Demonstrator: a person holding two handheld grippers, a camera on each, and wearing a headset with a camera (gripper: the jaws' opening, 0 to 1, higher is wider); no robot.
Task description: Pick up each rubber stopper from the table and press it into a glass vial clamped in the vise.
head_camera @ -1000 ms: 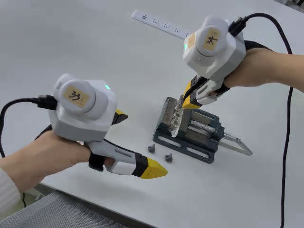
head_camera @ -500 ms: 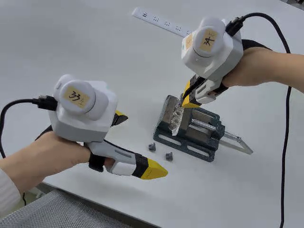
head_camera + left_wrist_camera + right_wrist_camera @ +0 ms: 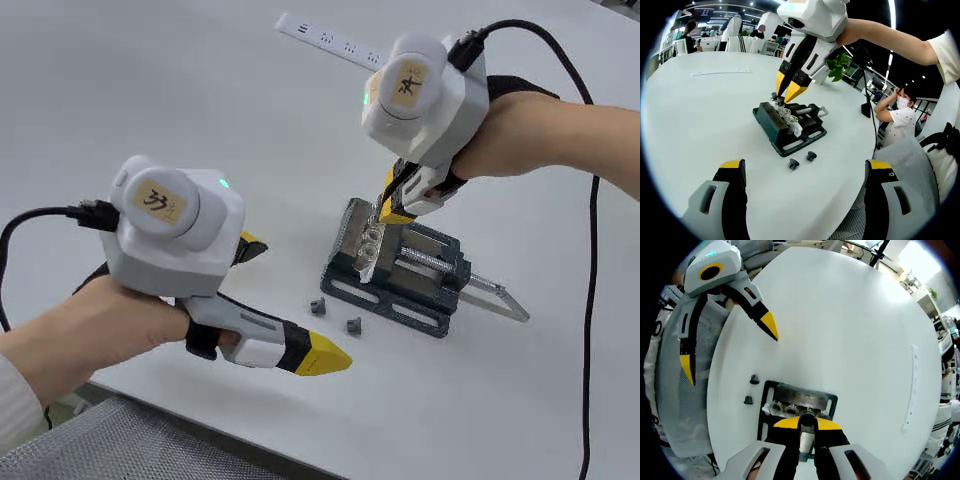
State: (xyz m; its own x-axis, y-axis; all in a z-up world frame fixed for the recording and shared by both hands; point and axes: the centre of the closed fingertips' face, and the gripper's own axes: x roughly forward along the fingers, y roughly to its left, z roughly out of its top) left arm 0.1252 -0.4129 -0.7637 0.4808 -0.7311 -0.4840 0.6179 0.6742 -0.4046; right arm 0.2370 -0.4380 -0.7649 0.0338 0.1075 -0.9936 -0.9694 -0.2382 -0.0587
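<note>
The left hand [image 3: 120, 325] holds the left gripper [image 3: 290, 300] at the head view's 8 o'clock, jaws spread wide and aimed toward 4 o'clock. The right hand [image 3: 505, 135], reaching in from 3 o'clock, tilts the right gripper [image 3: 385, 212] down toward 7 o'clock, jaws pinched on a rubber stopper [image 3: 807, 418].

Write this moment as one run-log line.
right gripper: shut on stopper, at vial in vise | left gripper: open | two stoppers on table
</note>
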